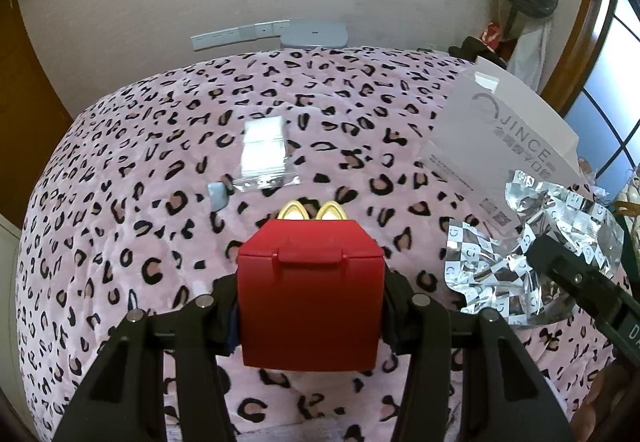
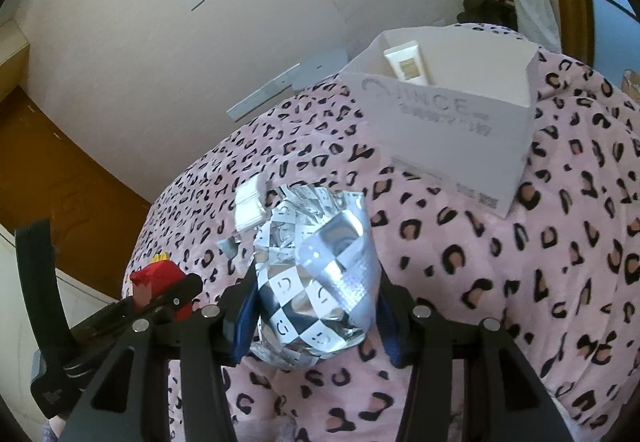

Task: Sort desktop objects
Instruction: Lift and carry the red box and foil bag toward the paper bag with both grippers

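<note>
Both grippers loaded above the leopard blanket [image 1: 140,161].
Left gripper [image 1: 310,302]: jaws clamp red box [image 1: 310,294]. Right gripper [image 2: 316,306]: jaws pinch foil bag [image 2: 316,282], likely bound for white box [image 2: 448,129]; sachets [image 1: 264,151] lie loose.

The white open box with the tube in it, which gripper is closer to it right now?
Right. The right gripper, clamping the crumpled foil bag, sits just short of the white box; the left gripper, holding the red box, is farther away.
</note>
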The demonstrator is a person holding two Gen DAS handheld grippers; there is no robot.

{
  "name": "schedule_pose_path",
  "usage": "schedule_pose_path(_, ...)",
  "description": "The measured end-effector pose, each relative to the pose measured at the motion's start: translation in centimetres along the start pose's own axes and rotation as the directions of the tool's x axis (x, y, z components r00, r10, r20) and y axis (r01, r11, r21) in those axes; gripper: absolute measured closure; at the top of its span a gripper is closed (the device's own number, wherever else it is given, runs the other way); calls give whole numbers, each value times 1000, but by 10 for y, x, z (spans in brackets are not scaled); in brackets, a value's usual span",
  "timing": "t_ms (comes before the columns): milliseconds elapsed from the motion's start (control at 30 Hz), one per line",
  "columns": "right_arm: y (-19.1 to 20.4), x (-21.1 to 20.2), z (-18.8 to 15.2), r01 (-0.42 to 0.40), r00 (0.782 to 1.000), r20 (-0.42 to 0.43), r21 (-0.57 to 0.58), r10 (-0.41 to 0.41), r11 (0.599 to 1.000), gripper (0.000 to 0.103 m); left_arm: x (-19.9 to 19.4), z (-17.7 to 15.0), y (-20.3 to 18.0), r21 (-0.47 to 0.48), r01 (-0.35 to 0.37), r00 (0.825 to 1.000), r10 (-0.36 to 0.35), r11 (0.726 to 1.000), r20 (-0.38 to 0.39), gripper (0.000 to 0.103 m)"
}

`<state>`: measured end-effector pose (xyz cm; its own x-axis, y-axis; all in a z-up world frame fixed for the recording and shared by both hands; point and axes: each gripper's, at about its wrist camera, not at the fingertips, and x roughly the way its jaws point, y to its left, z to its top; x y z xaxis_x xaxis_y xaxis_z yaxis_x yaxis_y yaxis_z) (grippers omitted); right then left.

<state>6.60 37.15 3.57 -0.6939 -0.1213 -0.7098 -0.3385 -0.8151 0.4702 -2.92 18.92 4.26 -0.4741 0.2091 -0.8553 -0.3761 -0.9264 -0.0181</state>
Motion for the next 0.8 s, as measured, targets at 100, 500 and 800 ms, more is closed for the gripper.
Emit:
schedule_pose_path(100, -6, -5, 2, 19, 1000, 11, 0, -19, 1000, 52, 2, 1, -10, 12, 9, 1000, -9, 1000, -2, 50)
schedule_pose_path(500, -31, -21, 8, 70, 997, 43, 17, -70, 997, 52, 9, 11, -51, 69, 45, 999, -45, 997, -11, 50)
schedule_pose_path(800, -47, -34, 17, 104, 991, 78, 28, -106, 994, 52, 10, 24, -82, 125, 81, 997, -81, 989, 0, 50)
